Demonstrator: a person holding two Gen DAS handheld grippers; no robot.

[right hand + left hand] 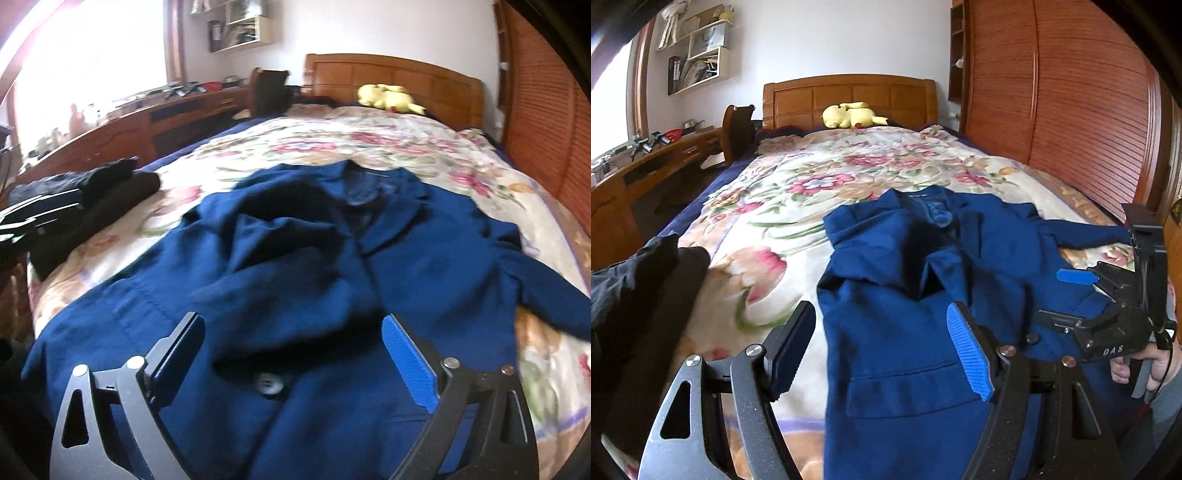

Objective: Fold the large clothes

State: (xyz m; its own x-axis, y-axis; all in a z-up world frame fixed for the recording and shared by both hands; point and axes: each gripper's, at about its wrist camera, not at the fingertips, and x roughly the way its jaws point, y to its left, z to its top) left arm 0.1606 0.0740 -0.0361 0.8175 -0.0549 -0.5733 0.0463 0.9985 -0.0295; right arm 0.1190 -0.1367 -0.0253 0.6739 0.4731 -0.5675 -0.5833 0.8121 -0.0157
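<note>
Both pairs of jaws stand apart with nothing between them: the left gripper [882,350] hangs wide over the near left edge of the blue jacket [332,280], and the right gripper [295,365] hangs wide over its near middle, just above the dark button [270,384]; neither presses on cloth.

The jacket lies front-up on the floral bedspread [783,184], collar toward the far headboard [849,99], hem toward the near edge; its left sleeve [258,251] appears already laid across the chest, while the right sleeve [546,295] trails out to the right over the bedspread.

By my judgement the folding is only begun: one sleeve is in, the other sleeve and the body folds are left.

To the left, a pile of dark clothes [92,199] rests on the bed; far off, a yellow plush toy [849,115] sits by the headboard.
</note>
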